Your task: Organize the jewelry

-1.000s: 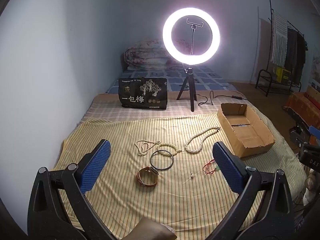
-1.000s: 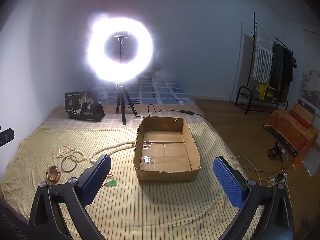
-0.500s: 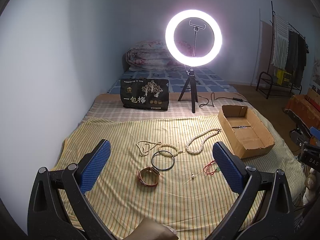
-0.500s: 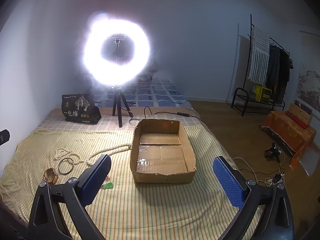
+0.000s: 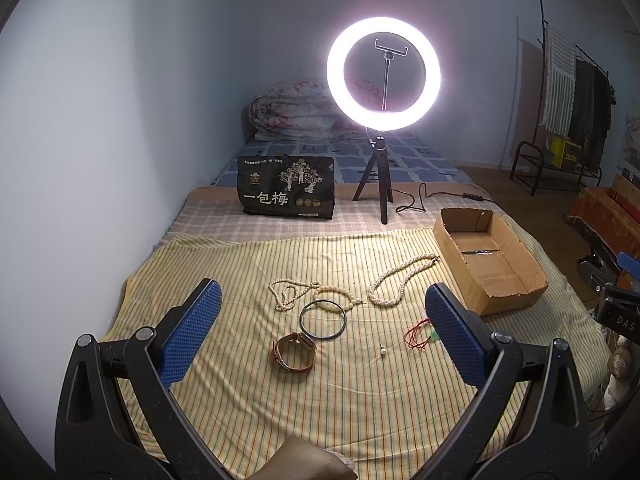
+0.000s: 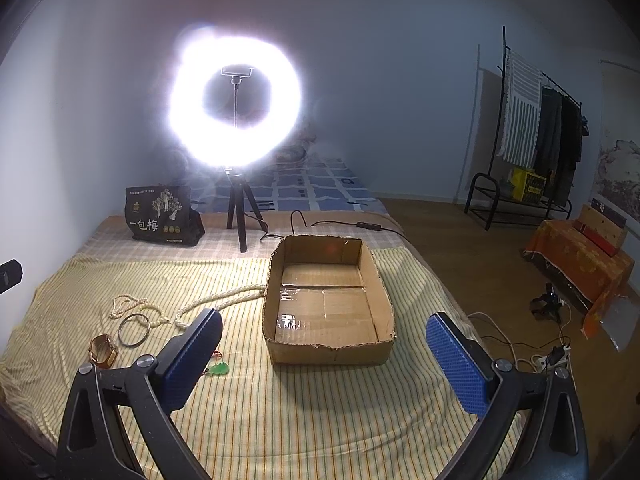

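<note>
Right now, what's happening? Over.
Left gripper open, right gripper open, both holding nothing. Jewelry on striped cloth, cardboard box has none. Nothing in the way.

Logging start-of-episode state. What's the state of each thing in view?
left gripper: open, holding nothing
right gripper: open, holding nothing
cardboard box: open top, no jewelry inside
ring light: on
long bead necklace: loose on cloth, outside box
metal bangle: flat on cloth
brown watch: strap looped, on cloth

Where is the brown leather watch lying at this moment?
In the left wrist view, the watch lies on the striped cloth, just below-left of the dark bangle.
</note>
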A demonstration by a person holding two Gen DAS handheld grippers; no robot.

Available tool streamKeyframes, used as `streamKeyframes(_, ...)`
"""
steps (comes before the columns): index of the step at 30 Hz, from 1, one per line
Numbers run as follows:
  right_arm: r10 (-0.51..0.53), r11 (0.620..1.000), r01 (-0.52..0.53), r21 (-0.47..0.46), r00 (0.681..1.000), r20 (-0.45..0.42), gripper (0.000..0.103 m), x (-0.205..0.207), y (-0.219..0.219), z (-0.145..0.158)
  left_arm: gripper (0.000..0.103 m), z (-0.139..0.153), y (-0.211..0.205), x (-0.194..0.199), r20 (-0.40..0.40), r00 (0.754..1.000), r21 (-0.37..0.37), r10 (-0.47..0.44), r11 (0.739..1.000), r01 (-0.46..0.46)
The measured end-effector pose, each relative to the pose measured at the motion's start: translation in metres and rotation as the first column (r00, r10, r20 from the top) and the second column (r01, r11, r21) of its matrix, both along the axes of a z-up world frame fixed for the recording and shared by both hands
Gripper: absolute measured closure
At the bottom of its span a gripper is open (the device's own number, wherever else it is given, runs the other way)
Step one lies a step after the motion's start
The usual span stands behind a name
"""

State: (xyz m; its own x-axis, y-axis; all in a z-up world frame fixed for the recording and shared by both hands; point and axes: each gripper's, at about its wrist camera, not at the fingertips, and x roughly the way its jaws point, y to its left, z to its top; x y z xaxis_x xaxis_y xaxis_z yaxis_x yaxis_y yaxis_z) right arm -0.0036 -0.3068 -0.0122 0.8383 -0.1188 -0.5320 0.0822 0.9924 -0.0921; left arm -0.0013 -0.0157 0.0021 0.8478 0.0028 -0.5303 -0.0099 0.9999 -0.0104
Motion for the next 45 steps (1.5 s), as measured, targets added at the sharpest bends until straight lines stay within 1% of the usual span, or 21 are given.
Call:
streamKeyframes(34,0.001,1.000,-0.001,-0.001,1.000,-0.009,0.000,-0.0010,0.0006,-0.0029,0.000,-0.0004,0.0004,-0.0003,0.000,1.000,0.000,0.001,1.000,-0.001)
streamKeyframes(45,0.010,1.000,-0.010,0.000,1.000,-0.028,0.000,0.0045,0.0034,-0.0062,0.000,-0.0031,0.0014,-0.0009,-0.010,1.000,-0.002,0.008,1.000,-0.008)
